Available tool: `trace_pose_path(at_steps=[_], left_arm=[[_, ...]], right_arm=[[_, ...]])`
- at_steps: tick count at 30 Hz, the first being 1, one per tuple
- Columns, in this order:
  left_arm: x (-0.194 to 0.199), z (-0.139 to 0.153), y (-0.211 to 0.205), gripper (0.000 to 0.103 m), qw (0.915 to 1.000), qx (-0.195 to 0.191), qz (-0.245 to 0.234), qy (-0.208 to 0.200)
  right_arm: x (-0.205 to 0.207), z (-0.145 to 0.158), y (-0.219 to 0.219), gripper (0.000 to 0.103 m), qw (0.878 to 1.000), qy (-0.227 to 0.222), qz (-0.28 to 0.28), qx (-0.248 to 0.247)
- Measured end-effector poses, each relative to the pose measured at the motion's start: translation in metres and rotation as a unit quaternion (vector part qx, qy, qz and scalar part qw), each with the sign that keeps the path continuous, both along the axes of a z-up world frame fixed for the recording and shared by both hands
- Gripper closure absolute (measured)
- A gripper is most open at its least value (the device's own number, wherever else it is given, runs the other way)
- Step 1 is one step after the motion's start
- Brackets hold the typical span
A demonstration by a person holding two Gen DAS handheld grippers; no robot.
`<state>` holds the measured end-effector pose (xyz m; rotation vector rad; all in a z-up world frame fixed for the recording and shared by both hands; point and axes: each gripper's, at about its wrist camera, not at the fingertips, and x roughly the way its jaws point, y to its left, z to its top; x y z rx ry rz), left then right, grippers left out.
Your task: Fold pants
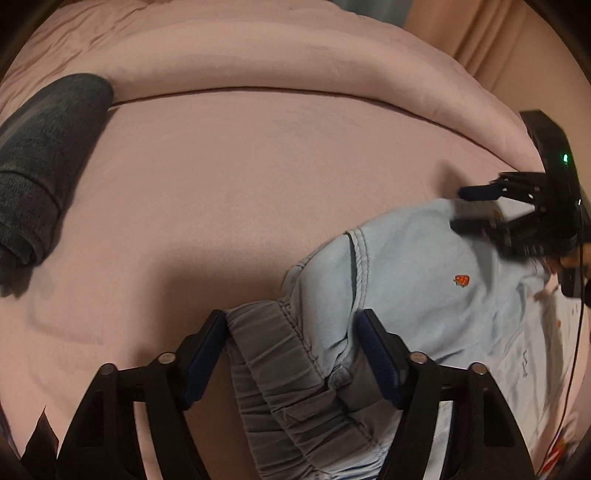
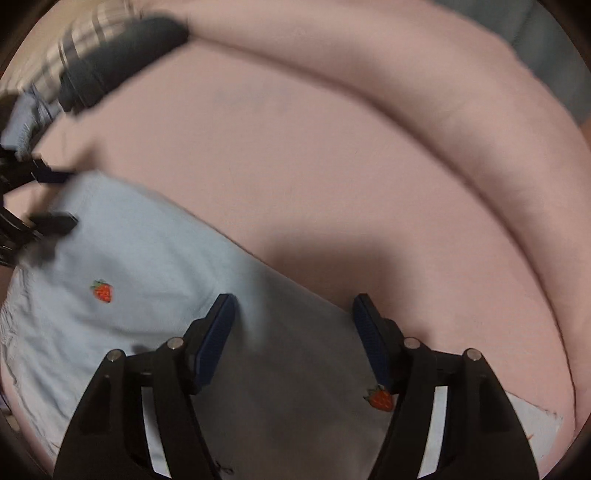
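Light blue pants (image 1: 417, 280) with small red strawberry marks lie on a pink bed (image 1: 221, 184). My left gripper (image 1: 291, 325) is open, its fingers on either side of the gathered elastic waistband (image 1: 273, 354). My right gripper (image 2: 293, 310) is open above the flat pants fabric (image 2: 155, 266) near its far edge. The right gripper also shows in the left wrist view (image 1: 458, 208) at the pants' far edge. The left gripper shows blurred at the left edge of the right wrist view (image 2: 55, 199).
A rolled dark grey cloth (image 1: 40, 166) lies at the bed's left, also in the right wrist view (image 2: 122, 51). A thick pink duvet fold (image 1: 295, 62) runs along the back. A plaid fabric (image 2: 85, 33) lies beyond the dark roll.
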<state>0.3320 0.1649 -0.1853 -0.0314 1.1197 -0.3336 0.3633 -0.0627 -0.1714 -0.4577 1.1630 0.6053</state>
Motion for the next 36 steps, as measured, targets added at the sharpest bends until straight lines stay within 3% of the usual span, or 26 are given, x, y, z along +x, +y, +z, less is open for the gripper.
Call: trace_pose_path(at_steps=[2, 3, 6, 9, 11, 13, 15, 17, 19, 21, 26, 28, 30, 32, 35, 36], left_arm=[[-0.005, 0.000, 0.001, 0.050, 0.9998, -0.019, -0.009, -0.006], [-0.007, 0.000, 0.002, 0.057, 0.9996, -0.027, -0.010, -0.008], [-0.009, 0.006, -0.005, 0.063, 0.9996, -0.020, -0.006, -0.021], [-0.002, 0.008, -0.007, 0.062, 0.9994, -0.009, 0.006, -0.032], [0.001, -0.003, -0.010, 0.057, 0.9997, 0.006, 0.017, -0.017], [0.001, -0.003, -0.015, 0.053, 0.9994, 0.022, 0.012, -0.023], [0.000, 0.000, -0.021, 0.051, 0.9989, 0.038, 0.006, -0.026], [0.004, 0.002, -0.015, 0.046, 0.9989, 0.041, 0.000, -0.022], [0.008, -0.001, -0.010, 0.045, 0.9992, 0.037, 0.002, -0.012], [0.010, -0.002, -0.005, 0.045, 0.9996, 0.027, 0.003, -0.009], [0.010, -0.004, -0.012, 0.045, 0.9989, 0.046, -0.002, -0.011], [0.007, -0.001, -0.008, 0.045, 0.9988, 0.049, -0.002, -0.007], [0.006, 0.002, -0.009, 0.046, 0.9983, 0.058, -0.006, -0.005], [0.006, 0.004, -0.015, 0.048, 0.9973, 0.072, -0.013, -0.008], [0.006, 0.009, -0.027, 0.052, 0.9951, 0.094, -0.024, -0.018], [0.006, 0.010, -0.029, 0.055, 0.9944, 0.100, -0.024, -0.023]], right_arm=[[-0.001, 0.006, -0.004, 0.092, 1.000, -0.004, 0.006, 0.025], [-0.004, 0.008, -0.003, 0.092, 1.000, -0.010, 0.011, 0.021], [-0.016, 0.013, 0.003, 0.095, 0.998, -0.048, 0.040, -0.022], [-0.008, 0.031, -0.001, 0.095, 0.996, -0.092, 0.015, -0.008], [0.002, 0.030, -0.005, 0.093, 0.996, -0.083, -0.011, 0.008], [0.004, 0.007, -0.002, 0.086, 0.998, -0.066, -0.011, -0.020], [0.003, 0.009, -0.008, 0.083, 0.997, -0.072, -0.009, -0.006], [0.007, 0.026, -0.037, 0.052, 0.996, -0.040, -0.027, 0.076], [0.016, 0.043, -0.074, 0.046, 0.994, -0.050, -0.047, 0.090], [0.024, 0.053, -0.118, 0.046, 0.993, -0.078, -0.075, 0.048], [0.040, 0.031, -0.196, 0.045, 0.994, -0.034, -0.091, -0.053], [0.045, 0.011, -0.213, 0.047, 0.995, -0.004, -0.086, -0.052], [0.048, 0.002, -0.217, 0.055, 0.996, -0.014, -0.081, -0.046], [0.046, 0.000, -0.216, 0.091, 0.996, -0.031, -0.063, -0.046], [0.039, -0.002, -0.204, 0.097, 0.989, -0.078, -0.034, -0.124], [0.040, 0.003, -0.207, 0.097, 0.987, -0.093, -0.038, -0.128]])
